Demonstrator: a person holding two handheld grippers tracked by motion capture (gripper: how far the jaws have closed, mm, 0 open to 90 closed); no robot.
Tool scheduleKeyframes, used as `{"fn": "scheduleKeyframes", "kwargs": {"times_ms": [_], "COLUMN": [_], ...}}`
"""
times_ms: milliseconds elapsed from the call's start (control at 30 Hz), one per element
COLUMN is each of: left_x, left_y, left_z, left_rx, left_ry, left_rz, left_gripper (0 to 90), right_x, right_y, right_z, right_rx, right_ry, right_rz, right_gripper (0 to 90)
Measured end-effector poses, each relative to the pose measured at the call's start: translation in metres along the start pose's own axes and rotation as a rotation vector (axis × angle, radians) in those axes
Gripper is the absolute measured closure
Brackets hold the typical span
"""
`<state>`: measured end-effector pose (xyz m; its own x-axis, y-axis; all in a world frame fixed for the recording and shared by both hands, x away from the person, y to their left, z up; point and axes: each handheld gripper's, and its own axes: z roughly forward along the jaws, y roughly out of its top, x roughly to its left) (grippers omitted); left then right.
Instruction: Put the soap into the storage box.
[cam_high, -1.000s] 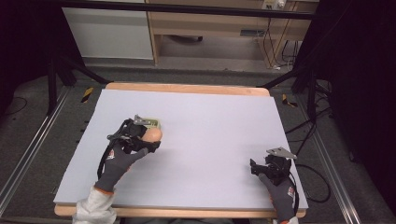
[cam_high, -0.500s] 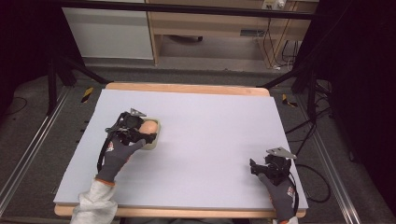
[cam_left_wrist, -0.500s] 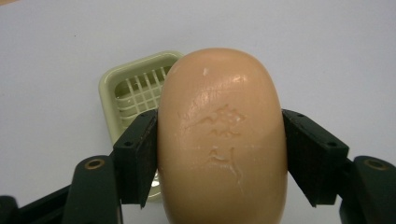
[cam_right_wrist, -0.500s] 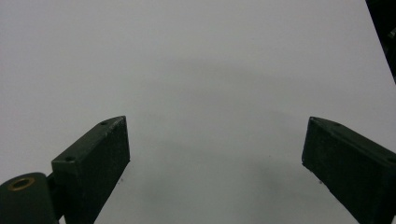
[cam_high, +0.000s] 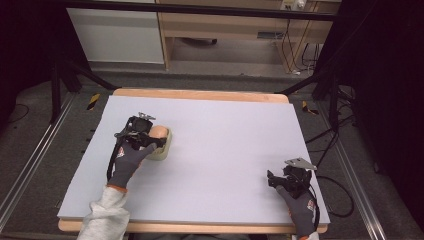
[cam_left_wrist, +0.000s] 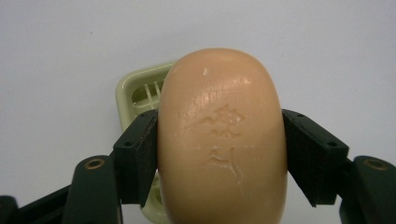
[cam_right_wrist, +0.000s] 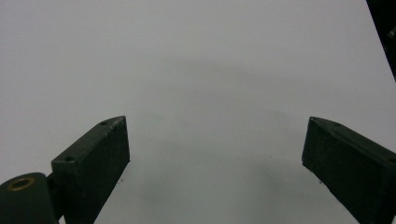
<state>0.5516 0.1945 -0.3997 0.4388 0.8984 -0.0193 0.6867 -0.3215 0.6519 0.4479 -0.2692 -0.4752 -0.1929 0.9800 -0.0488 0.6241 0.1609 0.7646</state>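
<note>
One soap bar (cam_left_wrist: 222, 140) clamped in left hand-held gripper (cam_high: 150, 134), carried left over dish (cam_left_wrist: 140, 93); right hand-held gripper (cam_right_wrist: 215, 154) unmoved, agape, empty.

My left claw (cam_left_wrist: 222, 154) clamps the soap (cam_left_wrist: 222, 140) — peach, oval, stamped with embossed characters — above the pale green slatted dish (cam_left_wrist: 140, 91) on the table's left side.

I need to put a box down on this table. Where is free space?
The wide middle of the table, between the soap dish and the right gripper, lies bare, as does the far strip. It is crowded at the left gripper, holding the soap.
</note>
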Motion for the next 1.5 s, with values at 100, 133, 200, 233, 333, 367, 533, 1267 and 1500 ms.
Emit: {"fn": "scheduleKeyframes", "kwargs": {"times_ms": [100, 133, 200, 233, 333, 367, 533, 1267, 1500], "left_x": [0.004, 0.005, 0.006, 0.007, 0.008, 0.009, 0.011, 0.012, 0.012], "left_y": [0.001, 0.001, 0.001, 0.001, 0.001, 0.000, -0.001, -0.008, -0.010], "left_z": [0.004, 0.007, 0.008, 0.010, 0.012, 0.013, 0.020, 0.038, 0.043], "left_rx": [0.005, 0.004, 0.004, 0.005, 0.005, 0.006, 0.022, 0.040, 0.044], "left_ry": [0.005, 0.009, 0.011, 0.013, 0.014, 0.015, 0.028, 0.035, 0.040], "left_rz": [-0.010, -0.013, -0.018, -0.022, -0.025, -0.028, -0.033, -0.043, -0.050], "left_gripper": [31.8, 31.9, 31.9, 31.9, 31.9, 31.9, 31.8, 31.9, 31.9], "right_x": [0.000, 0.000, 0.000, 0.000, 0.000, 0.000, 0.000, -0.001, 0.000], "right_y": [0.000, 0.000, 0.000, 0.000, 0.000, 0.000, 0.000, 0.000, 0.000], "right_z": [0.000, 0.000, 0.000, 0.000, 0.000, 0.000, 0.000, 0.000, 0.000], "right_rx": [0.000, 0.000, -0.001, 0.001, 0.001, 0.000, 0.001, 0.001, 0.001], "right_ry": [0.001, 0.002, 0.001, 0.003, 0.003, 0.002, 0.003, 0.002, 0.001], "right_rz": [0.003, 0.004, 0.003, 0.003, 0.002, 0.002, 0.003, -0.001, -0.001], "right_gripper": [7.8, 7.8, 7.8, 7.8, 7.8, 7.8, 7.8, 7.8, 7.8]}}
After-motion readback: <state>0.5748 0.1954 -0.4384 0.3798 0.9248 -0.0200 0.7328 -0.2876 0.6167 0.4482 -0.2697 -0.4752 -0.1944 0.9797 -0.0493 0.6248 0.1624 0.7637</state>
